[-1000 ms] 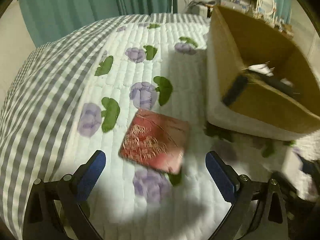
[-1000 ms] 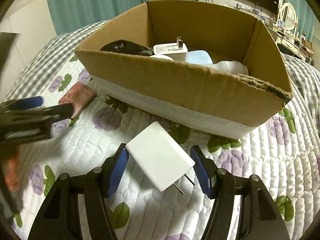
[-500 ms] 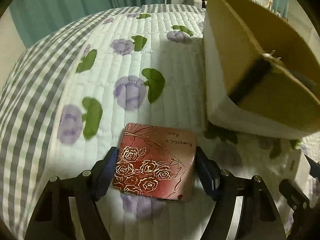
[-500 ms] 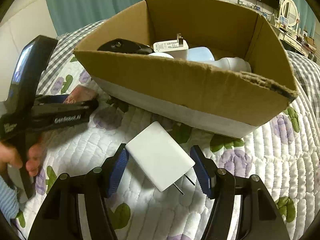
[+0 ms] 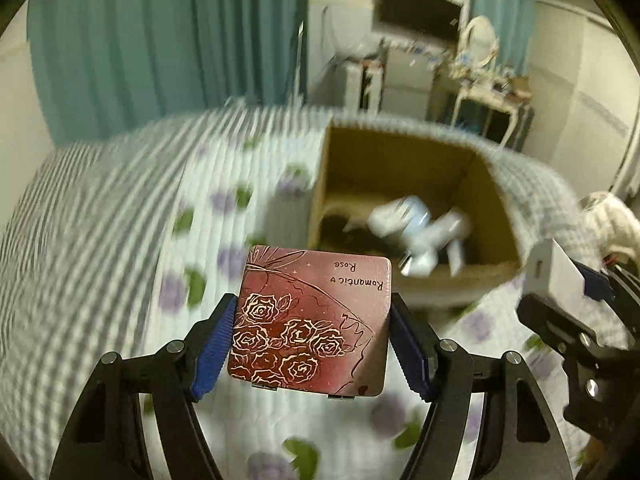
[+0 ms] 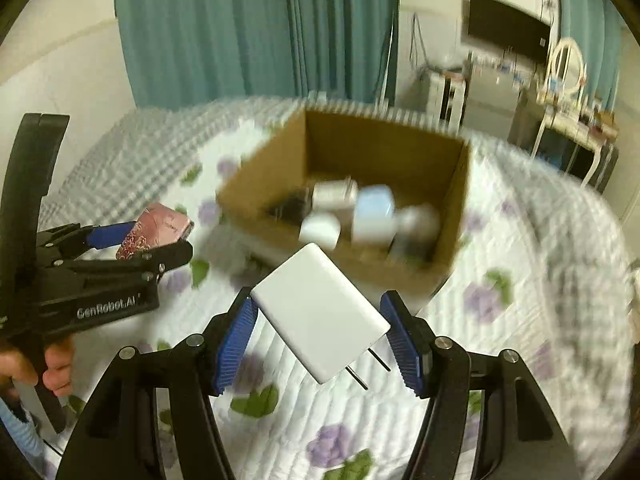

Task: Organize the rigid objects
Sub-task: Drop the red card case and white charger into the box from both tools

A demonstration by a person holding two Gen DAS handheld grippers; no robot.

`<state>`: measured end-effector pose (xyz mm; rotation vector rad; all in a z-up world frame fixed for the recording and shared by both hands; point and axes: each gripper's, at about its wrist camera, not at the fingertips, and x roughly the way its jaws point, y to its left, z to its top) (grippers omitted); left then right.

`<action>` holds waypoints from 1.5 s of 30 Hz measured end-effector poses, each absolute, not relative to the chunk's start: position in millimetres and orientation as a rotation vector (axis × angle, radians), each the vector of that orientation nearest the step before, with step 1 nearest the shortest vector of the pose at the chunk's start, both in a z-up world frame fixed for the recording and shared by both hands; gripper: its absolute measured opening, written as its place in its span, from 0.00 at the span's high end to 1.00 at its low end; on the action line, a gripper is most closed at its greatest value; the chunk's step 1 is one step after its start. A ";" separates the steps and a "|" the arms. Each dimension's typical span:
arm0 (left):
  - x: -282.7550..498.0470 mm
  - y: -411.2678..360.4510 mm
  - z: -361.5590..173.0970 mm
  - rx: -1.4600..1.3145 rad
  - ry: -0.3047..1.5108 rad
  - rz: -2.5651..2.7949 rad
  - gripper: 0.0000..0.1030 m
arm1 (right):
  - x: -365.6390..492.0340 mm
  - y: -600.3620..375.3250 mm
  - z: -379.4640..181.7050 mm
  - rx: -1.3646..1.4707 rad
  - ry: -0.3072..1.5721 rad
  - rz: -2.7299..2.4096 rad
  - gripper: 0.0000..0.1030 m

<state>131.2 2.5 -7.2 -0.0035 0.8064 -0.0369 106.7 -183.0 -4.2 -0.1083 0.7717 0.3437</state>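
My left gripper [image 5: 310, 340] is shut on a flat red rose-printed case [image 5: 310, 316] and holds it in the air above the bed, short of the box. It also shows in the right wrist view [image 6: 154, 230]. My right gripper [image 6: 320, 336] is shut on a white plug adapter [image 6: 320, 312], prongs pointing down right, lifted in front of the box; the adapter shows in the left wrist view [image 5: 554, 272]. The open cardboard box [image 6: 458, 200] sits on the bed and holds several white and dark items [image 6: 372, 216].
The bed has a quilted floral cover [image 6: 520, 320] with a grey checked edge [image 5: 80, 220]. Teal curtains [image 6: 260, 28] hang behind. A dressing table with a mirror [image 6: 568, 92] and a wall TV [image 6: 504, 28] stand at the far right.
Both grippers have risen off the bed with their objects. The left gripper closed on the red case and lifted it. The box now shows from above, farther away.
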 end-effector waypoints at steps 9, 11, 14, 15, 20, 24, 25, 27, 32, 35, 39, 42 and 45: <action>212.1 -50.2 34.7 0.062 0.704 -0.118 0.28 | 171.3 -207.7 61.9 -0.107 0.648 0.275 0.39; 237.0 -59.9 17.3 0.077 0.730 -0.119 0.28 | 189.5 -213.9 58.6 -0.099 0.653 0.260 0.39; 261.3 -65.2 -11.6 0.083 0.767 -0.117 0.28 | 219.1 -221.8 41.5 -0.081 0.677 0.242 0.39; 265.1 -65.9 -18.7 0.082 0.775 -0.117 0.28 | 224.8 -223.2 36.2 -0.078 0.684 0.240 0.39; 284.0 -69.6 -43.2 0.089 0.784 -0.145 0.27 | 245.1 -230.7 8.0 -0.085 0.707 0.246 0.39; 282.5 -75.0 -42.5 0.129 0.754 -0.168 0.13 | 255.4 -233.3 0.2 -0.077 0.703 0.257 0.39; 279.6 -74.8 -39.6 0.133 0.733 -0.168 0.07 | 256.5 -235.2 0.4 -0.074 0.700 0.256 0.39; 271.9 -71.7 -31.0 0.129 0.686 -0.163 0.03 | 257.3 -237.9 3.1 -0.064 0.691 0.253 0.38; 260.8 -62.8 -17.7 0.124 0.666 -0.139 0.02 | 268.4 -239.7 7.2 -0.052 0.707 0.240 0.38; 254.7 -61.1 -19.6 0.165 0.670 -0.128 0.02 | 282.0 -226.7 4.2 -0.059 0.748 0.238 0.37; 243.2 -50.6 -21.2 0.168 0.679 -0.104 0.02 | 294.7 -204.9 6.5 -0.071 0.733 0.219 0.37; 233.1 -42.0 -18.4 0.148 0.688 -0.103 0.02 | 298.3 -195.0 9.0 -0.098 0.717 0.146 0.19; 218.2 -33.0 -6.2 0.129 0.673 -0.103 0.02 | 282.6 -197.5 16.0 -0.068 0.716 0.166 0.19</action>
